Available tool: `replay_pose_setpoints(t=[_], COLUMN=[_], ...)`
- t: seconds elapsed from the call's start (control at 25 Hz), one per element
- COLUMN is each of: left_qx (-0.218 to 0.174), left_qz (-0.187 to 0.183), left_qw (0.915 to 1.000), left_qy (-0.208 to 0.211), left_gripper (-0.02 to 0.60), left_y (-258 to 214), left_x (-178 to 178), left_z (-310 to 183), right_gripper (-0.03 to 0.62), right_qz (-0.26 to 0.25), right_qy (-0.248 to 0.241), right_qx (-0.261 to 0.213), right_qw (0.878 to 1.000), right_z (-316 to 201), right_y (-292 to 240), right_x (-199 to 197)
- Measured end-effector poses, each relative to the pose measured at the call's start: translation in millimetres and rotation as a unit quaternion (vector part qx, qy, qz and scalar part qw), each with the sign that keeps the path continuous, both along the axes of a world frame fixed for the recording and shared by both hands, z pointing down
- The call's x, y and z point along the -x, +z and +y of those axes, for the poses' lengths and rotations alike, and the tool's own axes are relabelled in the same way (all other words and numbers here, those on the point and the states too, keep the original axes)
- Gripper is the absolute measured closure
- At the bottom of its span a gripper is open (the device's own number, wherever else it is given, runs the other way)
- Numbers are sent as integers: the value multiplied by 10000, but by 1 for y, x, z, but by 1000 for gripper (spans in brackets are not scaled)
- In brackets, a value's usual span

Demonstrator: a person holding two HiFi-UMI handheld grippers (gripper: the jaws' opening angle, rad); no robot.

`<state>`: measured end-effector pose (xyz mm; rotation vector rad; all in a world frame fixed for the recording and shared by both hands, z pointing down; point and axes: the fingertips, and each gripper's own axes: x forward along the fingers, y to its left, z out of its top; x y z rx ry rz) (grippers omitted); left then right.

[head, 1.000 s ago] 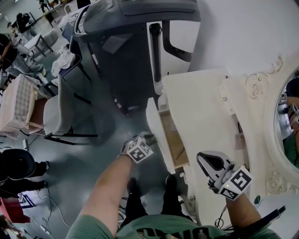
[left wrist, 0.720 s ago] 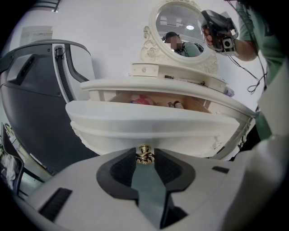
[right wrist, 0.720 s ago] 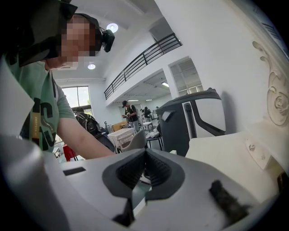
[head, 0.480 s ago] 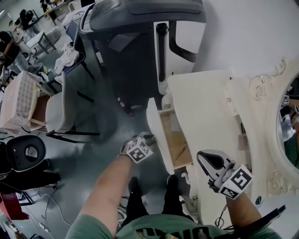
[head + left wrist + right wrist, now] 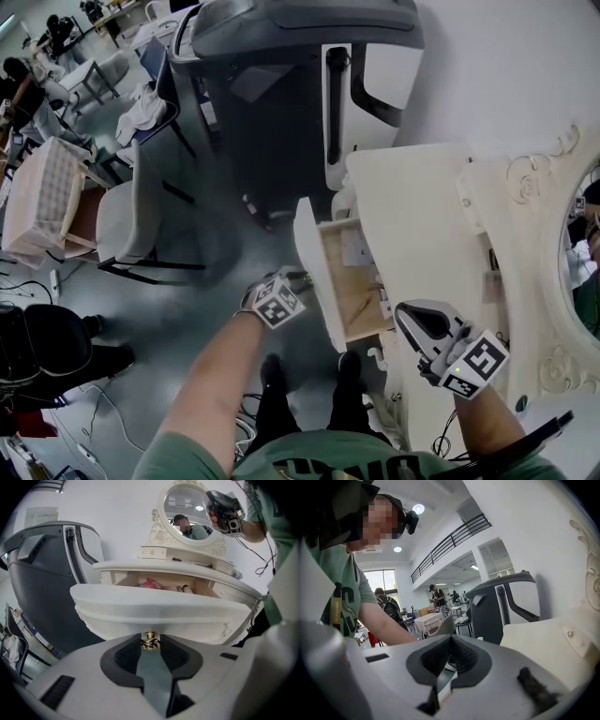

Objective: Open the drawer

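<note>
The left claw [image 5: 150, 645] is pinching the little gold knob [image 5: 150, 639] on the front of the drawer [image 5: 159, 609]. The drawer is sticking partly out from under the top of the white desk [image 5: 422, 225], right in front of the person's legs. So the step in hand is probably pulling it out more.

To do this well, the claw should be squeezing the knob tight. The knob is small and round, so it could slip out. The pull should be going straight back toward the person, not up or sideways, or the drawer might be getting stuck. Going slow is best, so the drawer is not falling out at the end.

The right claw [image 5: 449, 654] is pressed together with nothing in it. It is hanging above the desk.

Inside the drawer something pink [image 5: 149, 583] is lying, with a few small things [image 5: 185, 588] beside it that are too small to name. Part of the wooden bottom is showing bare.
</note>
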<state>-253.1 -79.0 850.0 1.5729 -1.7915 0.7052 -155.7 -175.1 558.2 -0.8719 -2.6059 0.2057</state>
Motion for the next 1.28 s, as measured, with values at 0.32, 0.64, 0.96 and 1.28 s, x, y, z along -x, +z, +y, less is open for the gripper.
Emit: replay_pose_setpoints(t=[0.32,0.64,0.96,1.28], left_qx=[14,26,42,12], left_qz=[-14,-28,-38,-40], left_qw=[10000,9999,9999,9998], left_qy=[-83,-139,-151,-209], left_gripper=[449,449,449,449], left_y=[0,-2,-4,-5], left_x=[1,3,3,4], left_z=[16,31,47,54], right_gripper=[583,583,583,583], right_qz=[-1,2,19,8], right_qy=[-75,-147,-196,-275], right_qx=[-6,7,-9,8], right_qw=[10000,9999,9998,9996], right_z=[12,26,38,50], right_y=[1,-1,-3,-3], right_x=[1,4,5,9])
